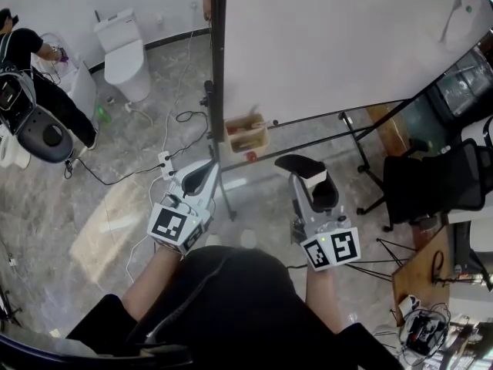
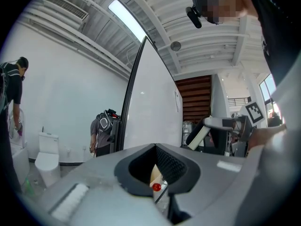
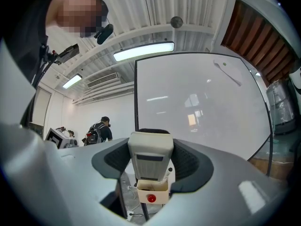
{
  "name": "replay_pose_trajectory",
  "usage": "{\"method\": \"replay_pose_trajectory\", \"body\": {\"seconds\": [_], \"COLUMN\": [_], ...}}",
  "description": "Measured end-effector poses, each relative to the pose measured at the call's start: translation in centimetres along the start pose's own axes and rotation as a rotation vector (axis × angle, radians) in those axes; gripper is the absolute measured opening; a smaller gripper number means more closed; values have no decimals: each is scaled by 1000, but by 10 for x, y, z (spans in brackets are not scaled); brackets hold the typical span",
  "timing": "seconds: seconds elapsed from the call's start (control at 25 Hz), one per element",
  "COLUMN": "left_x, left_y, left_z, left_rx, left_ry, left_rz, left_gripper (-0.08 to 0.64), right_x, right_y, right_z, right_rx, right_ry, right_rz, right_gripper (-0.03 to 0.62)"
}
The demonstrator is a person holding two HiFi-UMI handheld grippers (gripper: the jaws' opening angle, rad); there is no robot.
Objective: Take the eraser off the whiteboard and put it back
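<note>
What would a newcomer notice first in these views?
The eraser is clamped between the jaws of the right gripper, held clear of the big whiteboard straight ahead. Oddly, a white toilet stands on the floor left of the board, and a person in black bends over at the far left of the head view.

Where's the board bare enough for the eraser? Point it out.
The whiteboard is bare across its middle, from the black left post to the grey mark near its top right corner. Crowded only at the lower left, round the marker tray.
</note>
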State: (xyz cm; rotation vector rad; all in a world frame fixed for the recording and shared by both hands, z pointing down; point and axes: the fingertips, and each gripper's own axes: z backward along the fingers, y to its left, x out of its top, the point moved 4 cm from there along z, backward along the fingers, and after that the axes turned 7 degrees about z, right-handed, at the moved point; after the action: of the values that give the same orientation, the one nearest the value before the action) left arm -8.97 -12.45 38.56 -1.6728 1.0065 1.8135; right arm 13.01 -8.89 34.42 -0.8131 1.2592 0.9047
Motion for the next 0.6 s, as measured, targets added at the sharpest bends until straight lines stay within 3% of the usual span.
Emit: {"method": "replay_pose_trajectory", "body": {"seconds": [0.4, 0.6], "left_x": [-2, -1], "left_y": [-6, -7], "left_z": [-4, -7], "left_rx": [-16, -44], "left_ry": [32, -8], "left_rz": [-7, 18], "left_gripper": [5, 6], "right_x": [0, -1], "right_y": [-2, -4], "right_z": [4, 1], "right_rx": [-4, -4], "right_ry": [1, 0], "right_rz": [-2, -3], "right_gripper": [268, 268]}}
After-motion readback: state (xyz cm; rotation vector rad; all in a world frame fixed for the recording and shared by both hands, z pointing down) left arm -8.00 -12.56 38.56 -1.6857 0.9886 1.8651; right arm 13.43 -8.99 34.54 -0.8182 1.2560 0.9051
